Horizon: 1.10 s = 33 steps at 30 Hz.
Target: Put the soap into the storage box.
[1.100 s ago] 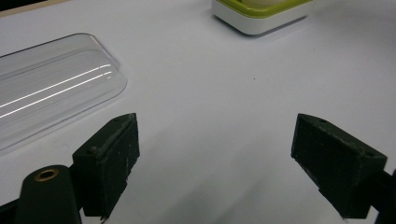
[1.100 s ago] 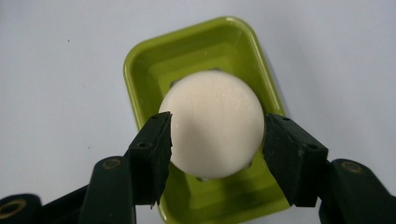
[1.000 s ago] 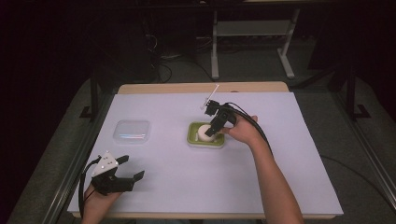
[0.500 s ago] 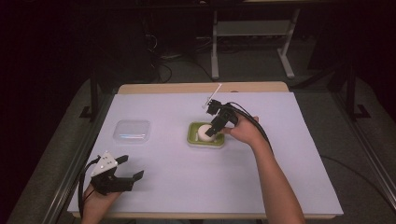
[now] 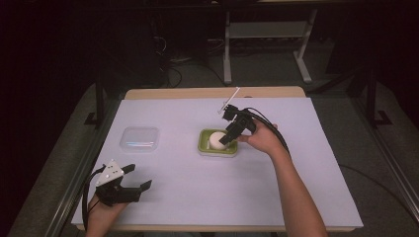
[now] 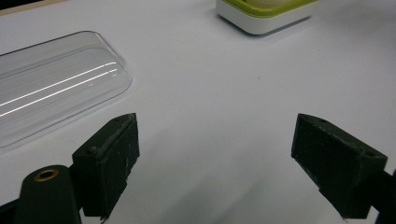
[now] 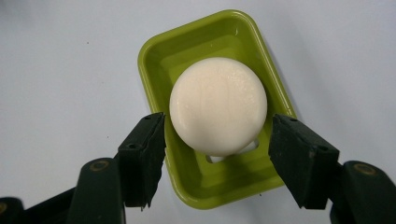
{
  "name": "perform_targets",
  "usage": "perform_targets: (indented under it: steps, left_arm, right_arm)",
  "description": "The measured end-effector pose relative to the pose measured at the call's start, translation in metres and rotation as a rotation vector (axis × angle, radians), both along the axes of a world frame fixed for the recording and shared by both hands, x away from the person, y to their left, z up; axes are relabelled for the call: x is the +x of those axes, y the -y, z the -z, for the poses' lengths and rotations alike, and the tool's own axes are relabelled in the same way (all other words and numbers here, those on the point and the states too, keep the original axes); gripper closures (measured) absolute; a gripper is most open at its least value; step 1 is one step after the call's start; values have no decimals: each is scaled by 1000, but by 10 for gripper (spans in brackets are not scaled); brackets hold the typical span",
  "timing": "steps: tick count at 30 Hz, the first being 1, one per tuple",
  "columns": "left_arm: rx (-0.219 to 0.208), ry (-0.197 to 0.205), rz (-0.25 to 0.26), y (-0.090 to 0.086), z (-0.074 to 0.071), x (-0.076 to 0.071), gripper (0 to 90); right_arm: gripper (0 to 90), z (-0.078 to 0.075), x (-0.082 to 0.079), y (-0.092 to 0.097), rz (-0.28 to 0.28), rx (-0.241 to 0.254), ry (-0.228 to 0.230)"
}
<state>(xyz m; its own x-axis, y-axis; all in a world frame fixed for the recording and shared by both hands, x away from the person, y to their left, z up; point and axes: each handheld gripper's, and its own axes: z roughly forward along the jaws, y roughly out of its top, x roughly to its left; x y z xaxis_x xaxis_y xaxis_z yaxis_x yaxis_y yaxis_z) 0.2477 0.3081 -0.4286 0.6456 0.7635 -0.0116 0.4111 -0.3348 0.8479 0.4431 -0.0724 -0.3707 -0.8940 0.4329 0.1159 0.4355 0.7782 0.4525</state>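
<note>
My right gripper (image 7: 217,154) hangs over the green dish (image 7: 159,60), jaws just opening, pads flanking the round white soap (image 7: 218,105) lying in it, no squeeze; left gripper (image 6: 215,163) wide open, well apart

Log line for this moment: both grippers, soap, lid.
right gripper: jaws just opening, either side of soap in green dish | left gripper: open, idle | clear lid: on table
</note>
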Motion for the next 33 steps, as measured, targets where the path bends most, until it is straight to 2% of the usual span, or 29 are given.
perform_targets:
  steps: [16,33]
  left_arm:
    - [8,1,2,-1,0,1,150]
    - [17,-3,6,-1,1,1,149]
  right_arm:
    - [340,-6,-5,10,15,29,3]
    - [327,0,-18,37,53,77,-13]
